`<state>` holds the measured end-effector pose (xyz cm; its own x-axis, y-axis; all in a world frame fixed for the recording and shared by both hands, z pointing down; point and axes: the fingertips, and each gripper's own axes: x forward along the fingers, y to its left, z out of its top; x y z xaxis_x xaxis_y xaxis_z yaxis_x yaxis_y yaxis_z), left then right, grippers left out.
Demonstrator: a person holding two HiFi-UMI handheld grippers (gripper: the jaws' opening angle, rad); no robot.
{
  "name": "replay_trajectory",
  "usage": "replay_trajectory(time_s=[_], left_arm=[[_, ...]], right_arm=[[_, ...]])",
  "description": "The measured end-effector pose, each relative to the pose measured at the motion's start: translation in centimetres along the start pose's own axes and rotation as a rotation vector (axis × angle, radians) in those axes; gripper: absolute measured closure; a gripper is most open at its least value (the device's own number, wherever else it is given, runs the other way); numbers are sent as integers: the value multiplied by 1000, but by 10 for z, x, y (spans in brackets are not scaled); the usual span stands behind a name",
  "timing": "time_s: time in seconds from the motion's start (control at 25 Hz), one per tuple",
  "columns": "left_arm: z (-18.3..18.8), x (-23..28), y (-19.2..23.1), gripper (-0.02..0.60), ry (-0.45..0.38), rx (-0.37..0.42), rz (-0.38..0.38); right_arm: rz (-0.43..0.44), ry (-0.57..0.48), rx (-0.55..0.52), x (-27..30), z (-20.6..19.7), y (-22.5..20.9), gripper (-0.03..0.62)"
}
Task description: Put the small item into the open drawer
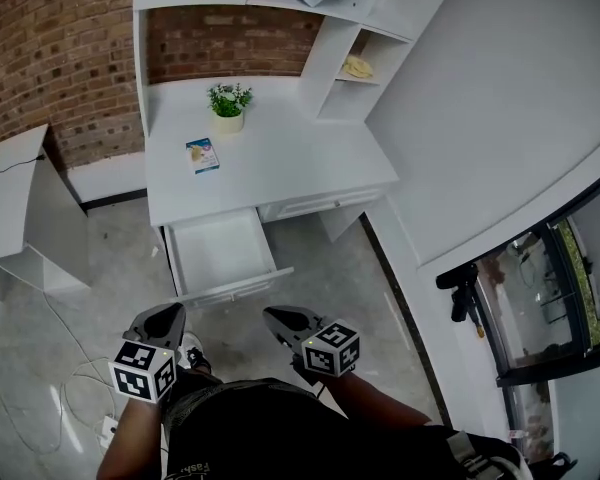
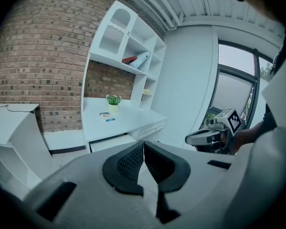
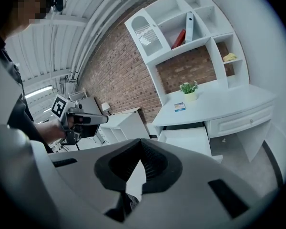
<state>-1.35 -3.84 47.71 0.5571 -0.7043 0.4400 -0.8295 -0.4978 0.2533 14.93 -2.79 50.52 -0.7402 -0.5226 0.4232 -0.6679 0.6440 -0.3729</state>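
Claw of left gripper (image 2: 144, 142) pressed together, empty; right gripper (image 3: 140, 140) same.

A small blue-and-white box (image 1: 202, 155) lies on the white desk (image 1: 300, 173) near a potted green plant (image 1: 228, 106). The white drawer (image 1: 220, 253) stands open, and the grey left gripper (image 1: 163, 313) and right gripper (image 1: 277, 316) hover before it.

- Left gripper (image 1: 158, 318) is held low, close to the torso; fingers (image 2: 126, 163) are closed together, empty.
- Right gripper (image 1: 278, 318) is held alongside; fingers (image 3: 157, 163) are closed, empty.
- Both forearms (image 1: 380, 403) are kept bent.
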Motion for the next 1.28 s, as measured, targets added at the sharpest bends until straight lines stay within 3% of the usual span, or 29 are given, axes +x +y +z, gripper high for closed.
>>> replay_trajectory(time_s=[0.24, 0.64, 1.0, 1.28], left_arm=[[38, 23, 50, 563, -16, 14, -38], [80, 54, 138, 563, 0, 48, -85], [82, 80, 192, 563, 45, 63, -123], [67, 99, 213, 563, 90, 37, -120]], right_arm=[[-6, -7, -17, 52, 46, -9, 588], [-100, -37, -20, 137, 112, -39, 588], [-184, -27, -30, 212, 148, -72, 586], [-235, 2, -49, 249, 173, -103, 526]])
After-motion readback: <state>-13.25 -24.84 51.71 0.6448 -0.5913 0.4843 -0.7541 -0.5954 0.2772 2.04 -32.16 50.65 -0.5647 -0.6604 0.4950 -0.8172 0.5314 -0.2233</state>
